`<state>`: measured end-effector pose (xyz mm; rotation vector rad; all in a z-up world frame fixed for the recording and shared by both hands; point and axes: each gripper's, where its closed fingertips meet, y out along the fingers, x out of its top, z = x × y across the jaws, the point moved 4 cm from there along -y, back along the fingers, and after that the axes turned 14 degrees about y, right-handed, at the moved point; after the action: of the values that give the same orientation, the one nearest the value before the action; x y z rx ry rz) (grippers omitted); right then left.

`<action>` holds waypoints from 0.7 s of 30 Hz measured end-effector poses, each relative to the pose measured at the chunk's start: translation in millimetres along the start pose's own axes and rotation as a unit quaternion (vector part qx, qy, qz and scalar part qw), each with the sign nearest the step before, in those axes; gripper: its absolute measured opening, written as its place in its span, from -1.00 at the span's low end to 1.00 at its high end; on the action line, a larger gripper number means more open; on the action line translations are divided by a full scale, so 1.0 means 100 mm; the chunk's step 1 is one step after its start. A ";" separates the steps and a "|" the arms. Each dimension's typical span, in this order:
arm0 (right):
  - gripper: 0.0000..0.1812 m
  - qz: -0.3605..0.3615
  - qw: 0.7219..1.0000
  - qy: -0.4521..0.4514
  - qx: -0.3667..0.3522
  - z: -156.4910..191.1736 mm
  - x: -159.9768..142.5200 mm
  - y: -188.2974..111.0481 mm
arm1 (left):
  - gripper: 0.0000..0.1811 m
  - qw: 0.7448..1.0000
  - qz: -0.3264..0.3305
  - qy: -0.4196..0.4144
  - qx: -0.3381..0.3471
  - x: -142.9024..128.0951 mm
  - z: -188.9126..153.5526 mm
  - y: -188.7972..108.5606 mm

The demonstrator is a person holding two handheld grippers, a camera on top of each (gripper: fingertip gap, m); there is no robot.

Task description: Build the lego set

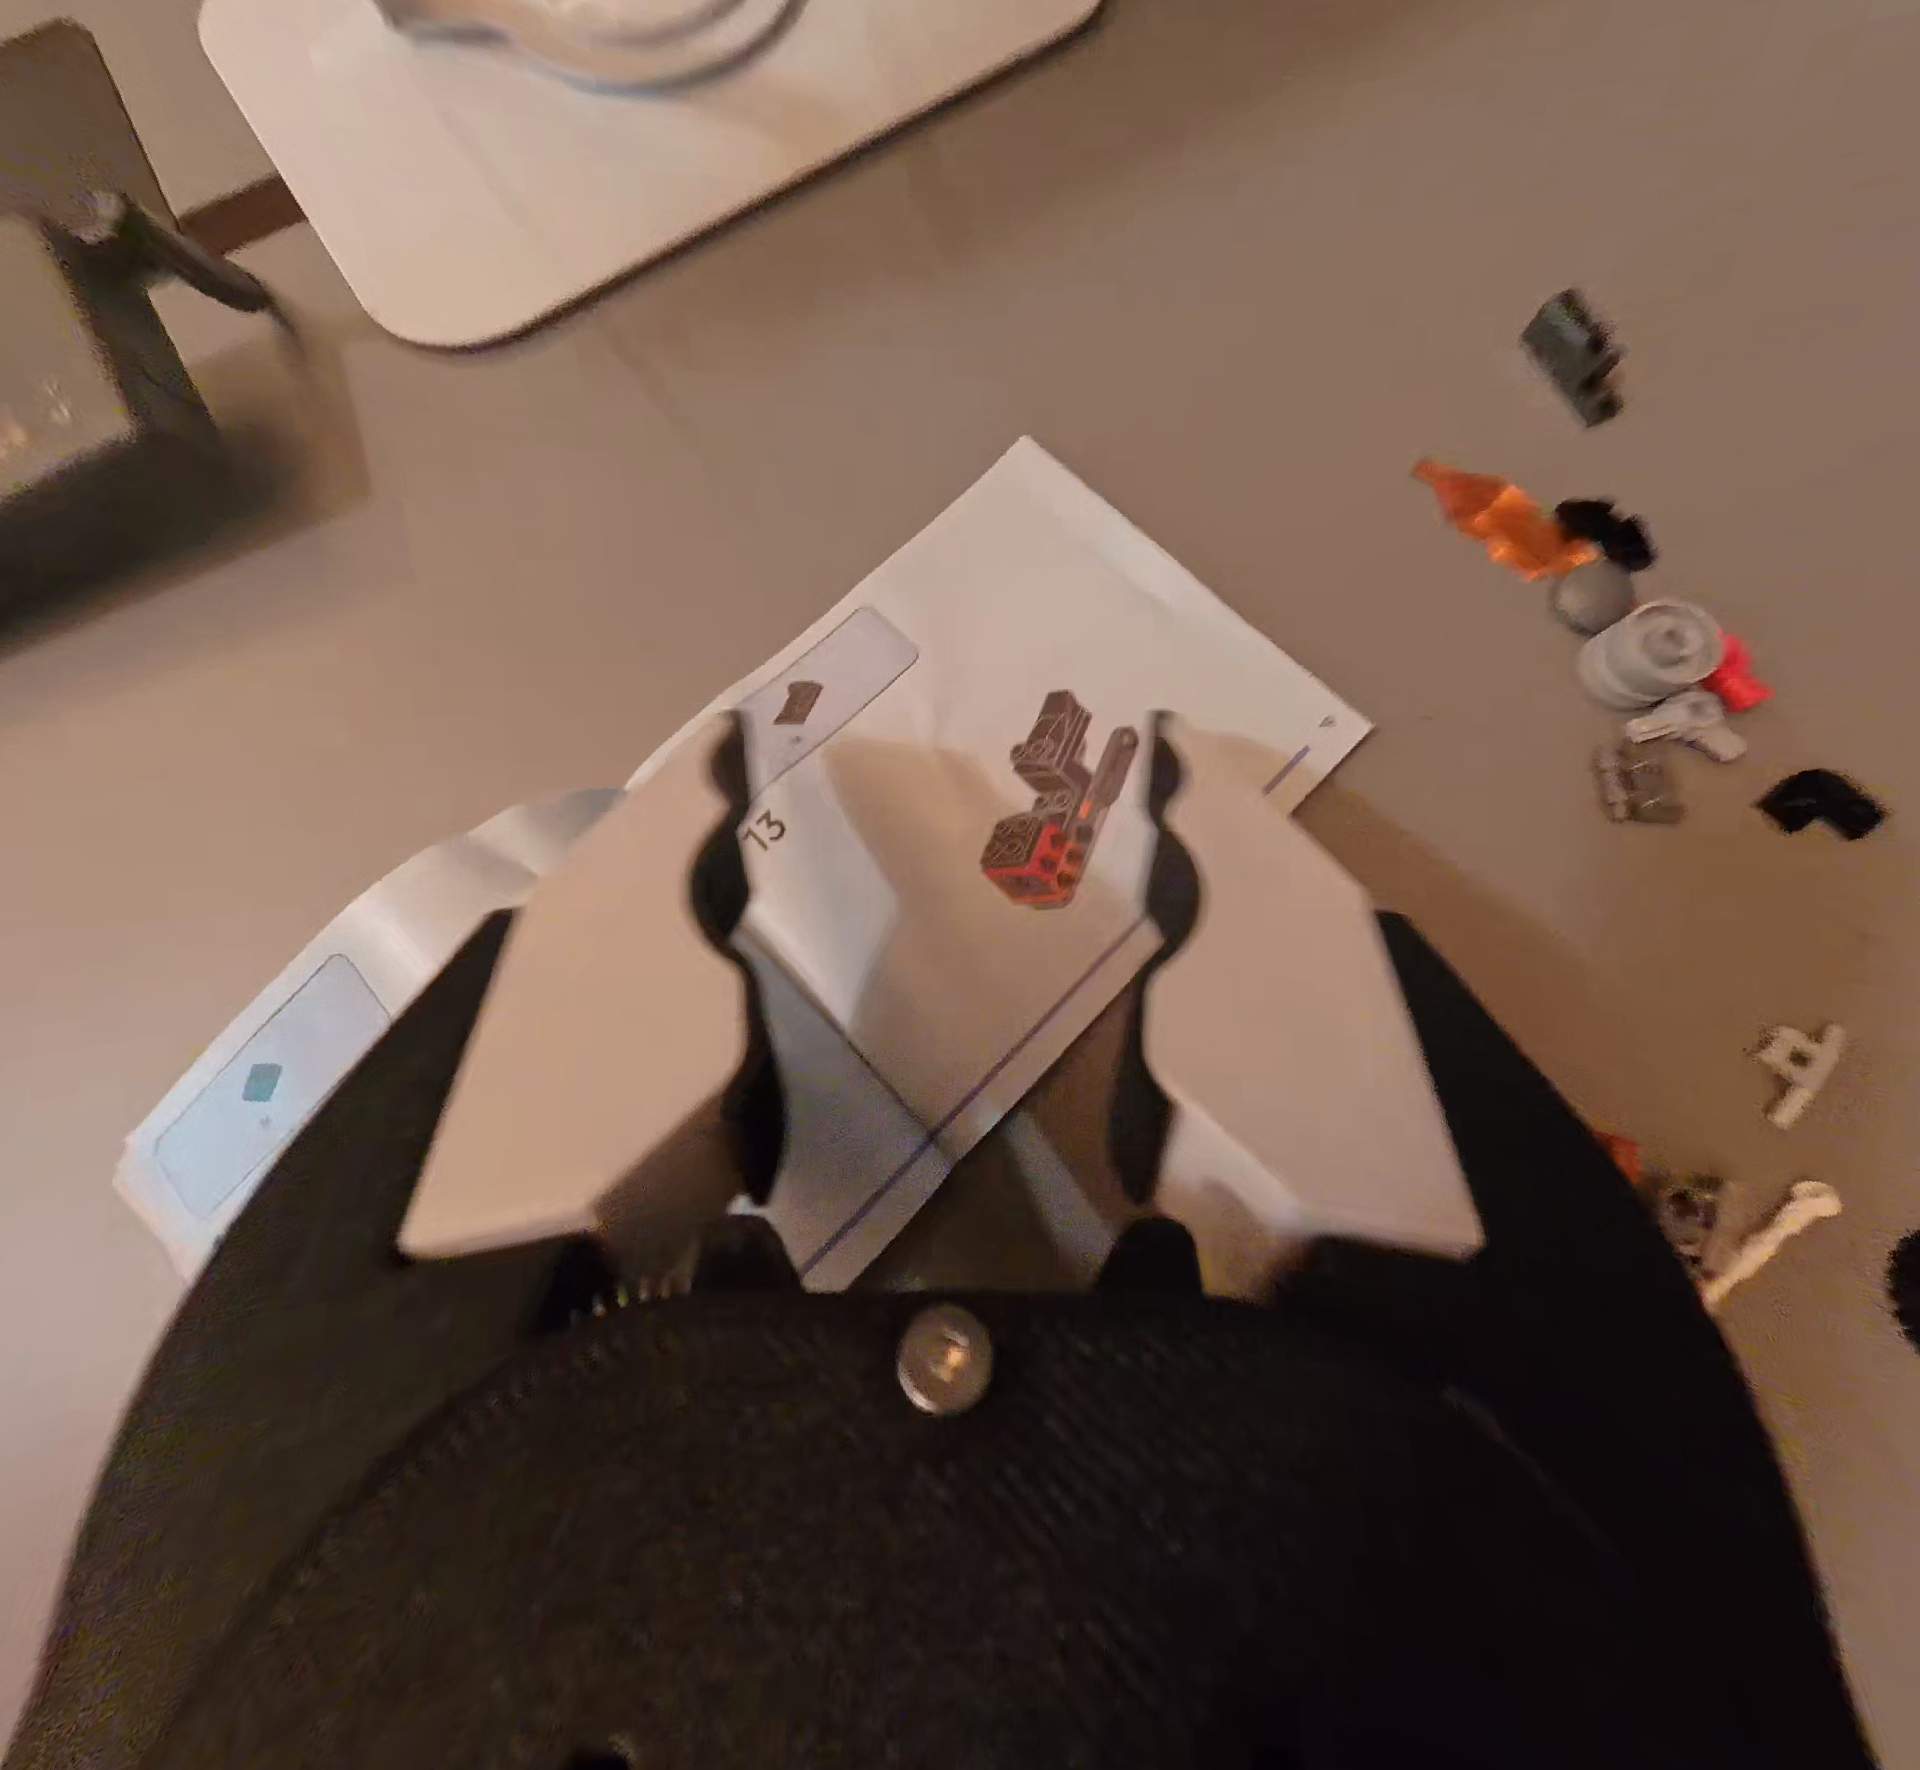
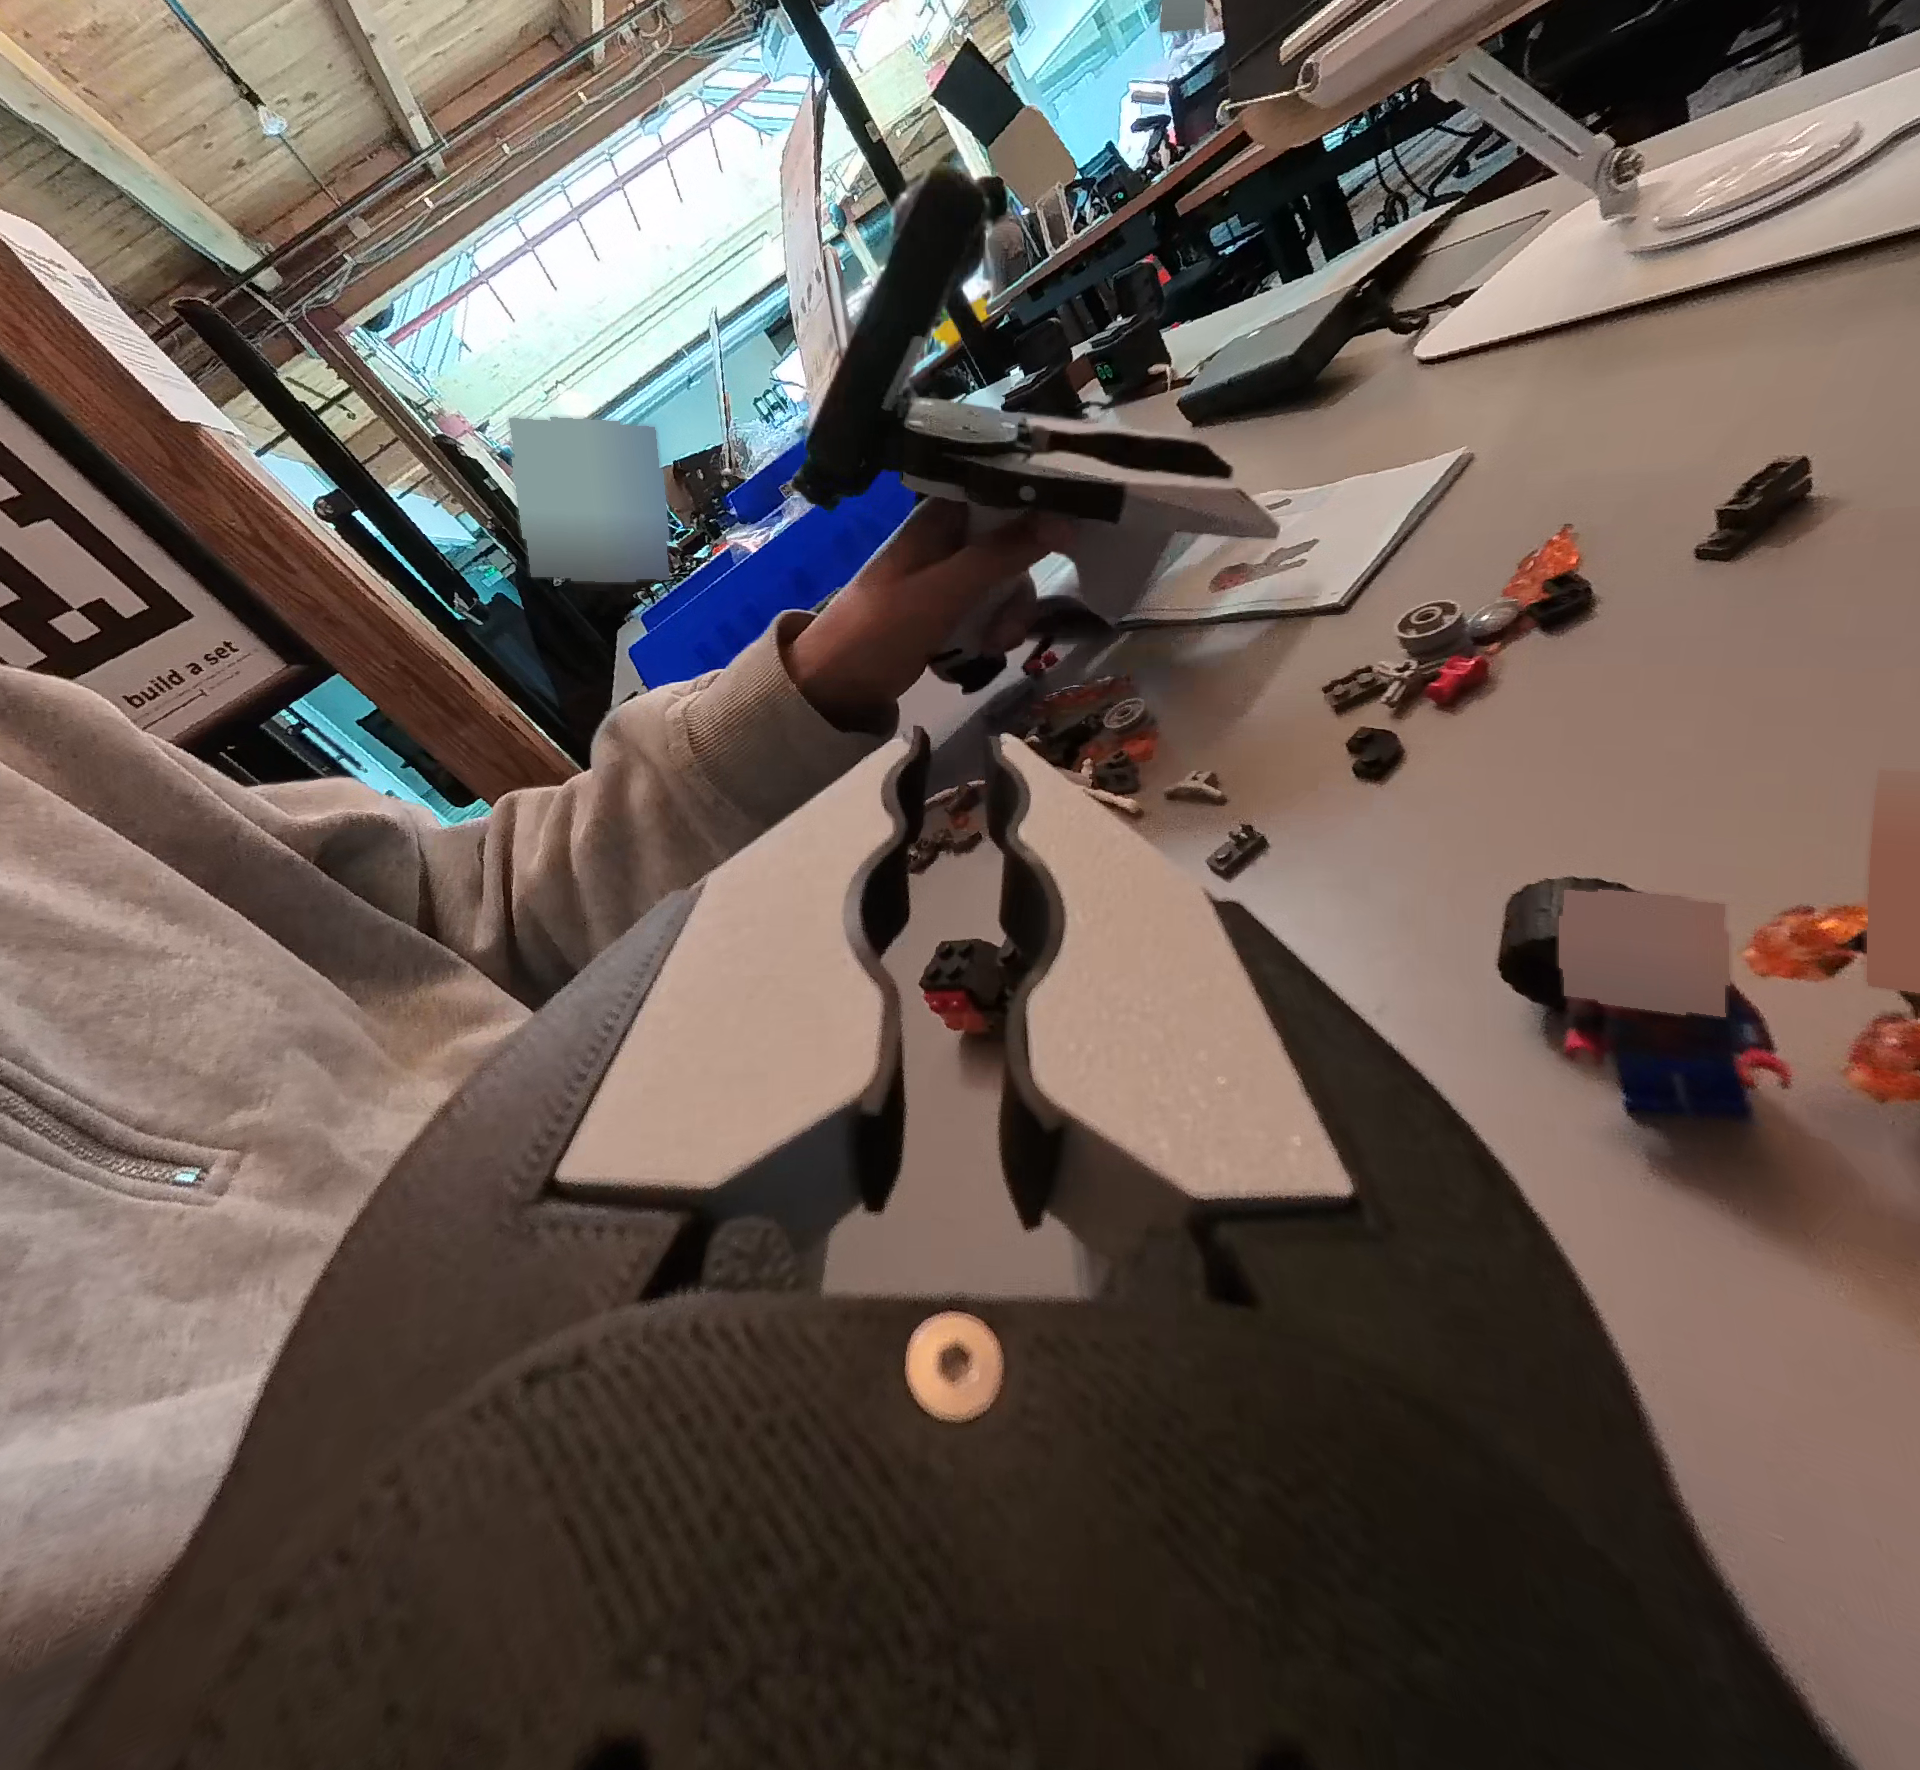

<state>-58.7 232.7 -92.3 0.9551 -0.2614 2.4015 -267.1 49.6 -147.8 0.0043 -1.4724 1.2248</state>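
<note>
My left gripper (image 1: 940,733) is open and empty, hovering over the open instruction booklet (image 1: 1091,598). It also shows in the right wrist view (image 2: 1247,499), held in a hand above the booklet (image 2: 1351,525). My right gripper (image 2: 958,749) is nearly closed, with a small black-and-red lego assembly (image 2: 966,988) pinched between its fingers above the grey table. Loose pieces lie to the right of the booklet: an orange flame (image 1: 1496,525), a grey wheel (image 1: 1652,655), a red piece (image 1: 1740,676) and a dark brick (image 1: 1574,354).
A minifigure with blue legs (image 2: 1683,1055) and more orange flame pieces (image 2: 1803,941) lie at the right. A white monitor stand base (image 1: 623,162) sits at the back of the table and a black box (image 1: 62,370) at the far left. A grey sleeve (image 2: 312,941) is to my left. My left gripper is the nearer one to the grey wheel (image 1: 1652,655): about 9 cm, against 15 cm. My right wrist view (image 2: 1413,626) looks at it from another angle.
</note>
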 end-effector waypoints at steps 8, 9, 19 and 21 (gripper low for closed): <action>-0.92 0.002 1.000 0.000 0.001 0.00 -0.01 0.01 | 0.56 0.997 0.065 -0.027 -0.008 -0.17 0.03 0.19; -0.91 0.003 1.000 0.001 0.001 0.00 -0.01 0.01 | 0.53 0.997 0.064 -0.028 -0.010 -0.18 0.05 0.19; -0.91 0.003 1.000 0.003 0.004 0.00 -0.01 0.00 | -0.09 0.997 0.071 -0.029 -0.012 -0.22 0.27 0.10; -0.91 0.002 1.000 0.004 0.005 0.00 -0.01 0.00 | -0.19 0.998 0.057 -0.025 -0.007 -0.23 0.30 0.07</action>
<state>-58.3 232.2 -92.6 0.9508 -0.2500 2.4111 -284.9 18.9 -162.5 -0.0596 -1.5421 1.3147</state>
